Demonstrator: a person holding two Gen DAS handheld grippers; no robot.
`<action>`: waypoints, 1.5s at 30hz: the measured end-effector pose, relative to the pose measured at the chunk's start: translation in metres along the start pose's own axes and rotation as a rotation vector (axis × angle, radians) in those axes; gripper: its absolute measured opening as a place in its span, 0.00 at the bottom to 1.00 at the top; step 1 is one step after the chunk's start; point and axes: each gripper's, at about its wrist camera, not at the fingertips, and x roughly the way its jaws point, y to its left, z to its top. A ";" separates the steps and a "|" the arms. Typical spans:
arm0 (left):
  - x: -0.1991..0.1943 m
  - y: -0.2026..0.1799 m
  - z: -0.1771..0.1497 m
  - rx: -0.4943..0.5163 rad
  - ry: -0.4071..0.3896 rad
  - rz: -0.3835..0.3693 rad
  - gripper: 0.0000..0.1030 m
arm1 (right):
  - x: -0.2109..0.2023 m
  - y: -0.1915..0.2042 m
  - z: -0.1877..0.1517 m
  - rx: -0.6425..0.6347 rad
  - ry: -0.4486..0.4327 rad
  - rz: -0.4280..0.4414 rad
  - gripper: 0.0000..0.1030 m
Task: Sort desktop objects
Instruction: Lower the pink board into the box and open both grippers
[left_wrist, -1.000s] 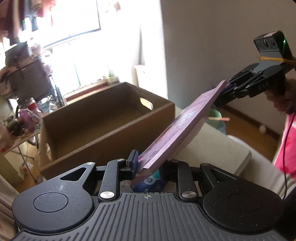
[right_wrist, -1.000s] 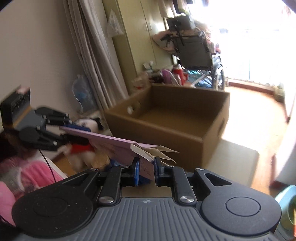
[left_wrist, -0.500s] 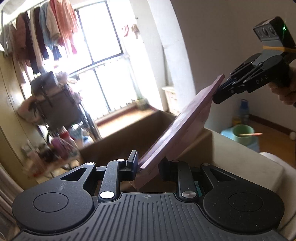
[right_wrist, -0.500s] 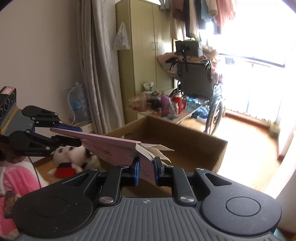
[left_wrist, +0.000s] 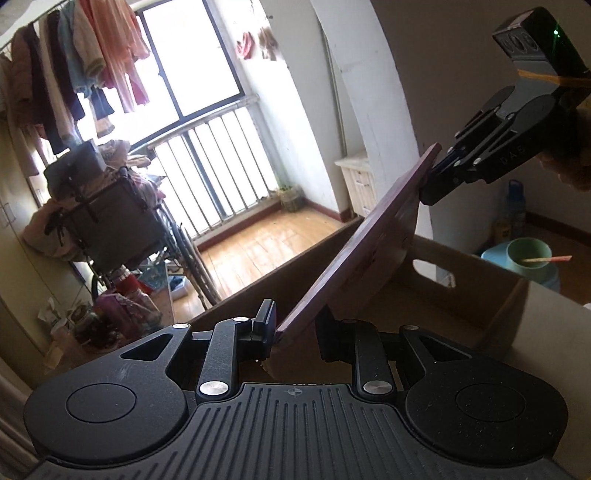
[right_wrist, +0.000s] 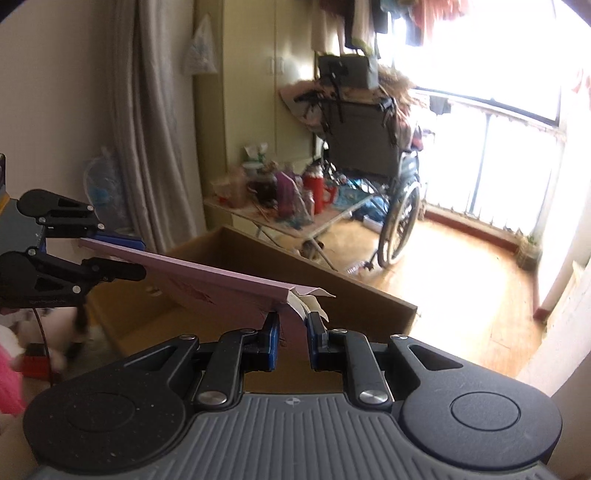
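A thin pink book (left_wrist: 354, 254) is held between both grippers, above an open brown cardboard box (left_wrist: 461, 291). My left gripper (left_wrist: 295, 326) is shut on the book's near corner. My right gripper (left_wrist: 439, 173) grips the far corner at upper right. In the right wrist view my right gripper (right_wrist: 291, 326) is shut on the book (right_wrist: 207, 277) where its pages fan out, and the left gripper (right_wrist: 125, 254) clamps the far end. The box (right_wrist: 332, 291) lies below and beyond the book.
A wheelchair (right_wrist: 373, 155) piled with clothes stands by the balcony window. A cluttered folding table (right_wrist: 291, 210) is behind the box. A green bowl on a blue stool (left_wrist: 528, 258) is at the right. A plush toy (right_wrist: 44, 339) lies at lower left.
Both grippers have lifted the book higher and carried it over the box; the views now tilt up towards the window and the room.
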 end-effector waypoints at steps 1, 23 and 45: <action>0.009 0.002 -0.001 0.000 0.008 -0.005 0.21 | 0.010 -0.004 0.001 -0.005 0.007 -0.007 0.17; 0.025 0.013 -0.014 -0.052 0.202 -0.067 0.70 | 0.019 0.045 -0.017 -0.242 0.222 -0.036 0.51; 0.025 0.040 -0.014 -0.318 0.272 -0.126 0.55 | 0.147 0.088 0.040 -0.585 0.373 0.168 0.50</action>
